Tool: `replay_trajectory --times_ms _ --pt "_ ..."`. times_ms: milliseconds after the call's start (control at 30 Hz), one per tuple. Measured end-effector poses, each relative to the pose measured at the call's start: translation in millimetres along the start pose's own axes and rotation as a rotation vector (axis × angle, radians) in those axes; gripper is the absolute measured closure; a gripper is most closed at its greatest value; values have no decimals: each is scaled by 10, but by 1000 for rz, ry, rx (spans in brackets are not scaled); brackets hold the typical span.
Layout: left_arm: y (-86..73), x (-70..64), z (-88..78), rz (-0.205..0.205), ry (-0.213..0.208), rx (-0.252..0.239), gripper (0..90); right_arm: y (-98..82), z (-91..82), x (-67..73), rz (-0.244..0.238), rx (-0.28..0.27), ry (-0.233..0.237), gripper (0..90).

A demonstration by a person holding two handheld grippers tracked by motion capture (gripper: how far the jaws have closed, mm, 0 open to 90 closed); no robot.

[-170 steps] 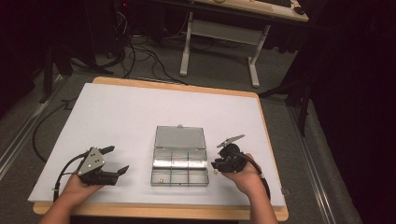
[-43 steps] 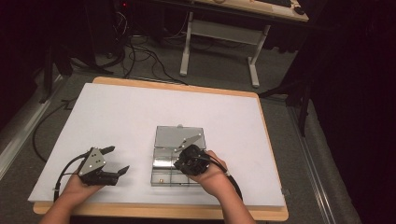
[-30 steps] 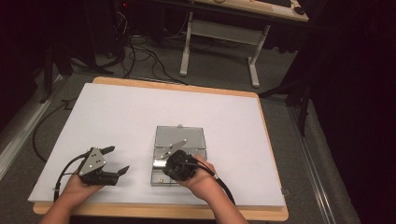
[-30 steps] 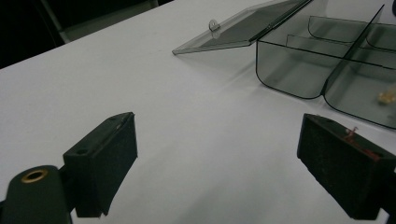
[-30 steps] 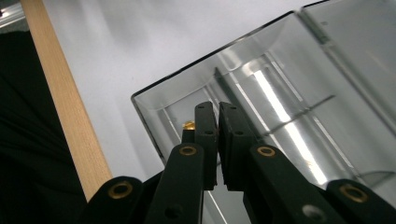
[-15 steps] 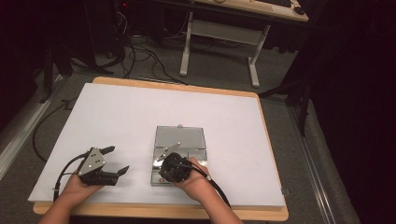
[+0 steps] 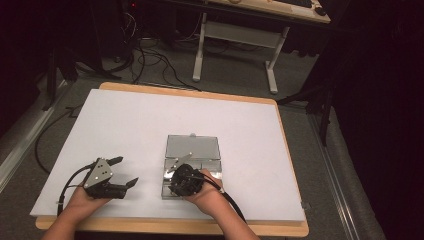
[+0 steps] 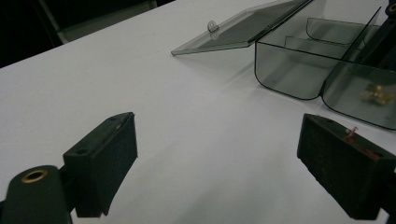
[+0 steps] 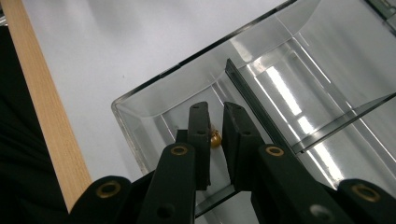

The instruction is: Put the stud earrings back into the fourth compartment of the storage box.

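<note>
R gripper [image 9: 215,140] jaws have just been opening; narrow gap, brass part [image 9: 215,138] between, pads not visibly pressing. Part sits in near-left bin of box [image 7: 192,150]. Risk: part rolls or sticks to pad, drops outside the bin. L gripper [image 8: 233,154] wide open, empty, left of box.

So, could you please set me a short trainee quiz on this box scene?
1. True or false: the lid of the clear box is shut.
2. Which hand's tongs reach into the box: A left, B right?
3. What lies between the jaws of those tongs?

Key:
1. False: the lid is open.
2. B: the right tongs are in a corner compartment. The left tongs stand open beside the box.
3. A small brass part. The jaws have just been opening, with the part between them.
</note>
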State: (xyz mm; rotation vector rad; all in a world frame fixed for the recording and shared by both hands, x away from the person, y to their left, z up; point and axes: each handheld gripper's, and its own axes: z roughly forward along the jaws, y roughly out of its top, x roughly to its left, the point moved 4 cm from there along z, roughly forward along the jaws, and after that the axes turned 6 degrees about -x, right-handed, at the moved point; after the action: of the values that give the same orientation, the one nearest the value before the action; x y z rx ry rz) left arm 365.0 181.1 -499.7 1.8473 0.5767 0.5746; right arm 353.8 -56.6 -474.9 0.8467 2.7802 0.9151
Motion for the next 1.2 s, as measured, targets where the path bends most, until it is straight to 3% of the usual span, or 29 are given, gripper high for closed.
replay_trajectory --times_ms 667,933,1200 --pt "0 8 -6 -6 0 -6 126 9 -171 2 -33 -24 -26 786" --pt "0 8 -7 -4 -1 -6 126 -13 -314 -82 -11 -58 -64 707" --pt "1 9 -8 -5 -1 -7 126 -97 -484 -250 42 -88 -101 639"
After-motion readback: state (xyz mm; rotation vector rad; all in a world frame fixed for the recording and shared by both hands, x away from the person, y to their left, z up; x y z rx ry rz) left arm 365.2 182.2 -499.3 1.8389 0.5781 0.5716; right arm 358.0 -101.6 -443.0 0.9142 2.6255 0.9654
